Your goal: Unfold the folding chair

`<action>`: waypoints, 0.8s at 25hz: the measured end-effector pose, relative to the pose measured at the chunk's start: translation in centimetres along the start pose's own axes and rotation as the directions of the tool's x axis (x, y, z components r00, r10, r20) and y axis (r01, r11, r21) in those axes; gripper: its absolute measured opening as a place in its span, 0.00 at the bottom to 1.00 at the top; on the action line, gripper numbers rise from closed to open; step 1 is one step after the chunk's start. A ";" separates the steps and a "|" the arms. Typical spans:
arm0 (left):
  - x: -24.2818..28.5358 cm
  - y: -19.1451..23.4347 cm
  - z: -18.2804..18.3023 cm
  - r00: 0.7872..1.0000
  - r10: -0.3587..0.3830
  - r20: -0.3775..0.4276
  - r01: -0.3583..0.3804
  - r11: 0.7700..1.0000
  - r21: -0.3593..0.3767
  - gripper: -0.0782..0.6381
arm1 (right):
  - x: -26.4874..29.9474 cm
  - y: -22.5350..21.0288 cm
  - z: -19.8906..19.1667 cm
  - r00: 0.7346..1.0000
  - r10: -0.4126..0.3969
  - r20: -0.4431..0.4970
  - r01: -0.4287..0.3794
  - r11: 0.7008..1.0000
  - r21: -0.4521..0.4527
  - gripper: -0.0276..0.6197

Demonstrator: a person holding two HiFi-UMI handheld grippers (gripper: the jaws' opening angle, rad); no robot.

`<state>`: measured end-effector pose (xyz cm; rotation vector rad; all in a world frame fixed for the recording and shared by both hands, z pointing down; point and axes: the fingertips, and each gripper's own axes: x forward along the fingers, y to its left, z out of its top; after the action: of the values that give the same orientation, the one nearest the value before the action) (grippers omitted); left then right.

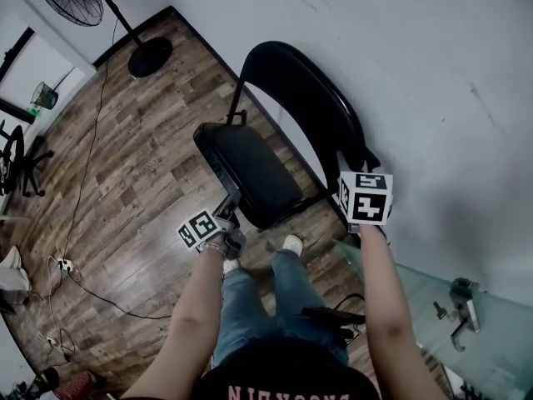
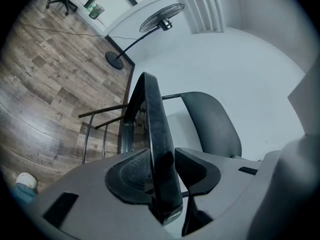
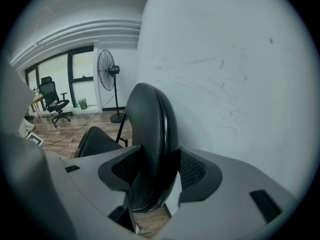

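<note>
the seat (image 1: 250, 169) is being shown as smooth black leatherette, glossy at its edge. the backrest (image 3: 150, 134) is being seen as finely grained, duller black upholstery. the frame tubes (image 2: 100, 111) are being read as dark painted metal. the shells of the left hand-held gripper (image 2: 161, 156) and the right hand-held gripper (image 3: 156, 159) are being shown as matt grey plastic, their pads (image 3: 197, 171) as black and finely dimpled. the floor (image 1: 125, 182) is being seen as wood-grain planks with a soft sheen, the wall (image 1: 416, 57) as matt white paint.

No legible txt (shirt (image 1: 283, 378) print upside down, cut off).
</note>
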<state>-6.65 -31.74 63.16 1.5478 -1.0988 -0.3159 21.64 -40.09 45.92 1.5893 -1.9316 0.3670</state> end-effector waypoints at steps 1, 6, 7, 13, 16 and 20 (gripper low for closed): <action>-0.4 0.0 0.1 0.999 -0.032 0.008 0.032 0.999 -0.008 0.34 | -0.3 0.6 0.0 1.000 -0.007 0.003 0.007 1.000 -0.001 0.38; -2.3 1.6 0.1 0.997 -0.060 -0.042 0.060 0.998 0.010 0.46 | -1.1 2.7 -0.6 0.998 -0.059 -0.023 0.060 0.998 0.003 0.38; -2.7 2.3 0.1 0.998 -0.043 -0.050 0.044 0.999 0.014 0.46 | -1.3 3.1 -0.7 0.997 -0.067 -0.029 0.068 0.998 0.003 0.38; -5.5 6.7 0.3 0.998 0.015 -0.062 -0.016 1.000 -0.017 0.40 | -2.0 5.6 -1.5 0.993 -0.115 -0.033 0.115 0.993 -0.008 0.39; -6.9 8.8 0.5 0.997 0.043 -0.062 -0.045 0.998 -0.034 0.37 | -2.2 7.0 -1.8 0.990 -0.134 -0.038 0.133 0.991 -0.014 0.42; -8.2 11.3 0.6 0.995 0.061 -0.078 -0.064 0.997 -0.039 0.37 | -2.2 8.1 -2.3 0.987 -0.155 -0.036 0.154 0.988 -0.012 0.44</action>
<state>-16.58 -24.70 70.00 1.4737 -1.0720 -0.2336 14.77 -35.10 47.66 1.7017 -1.7665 0.3197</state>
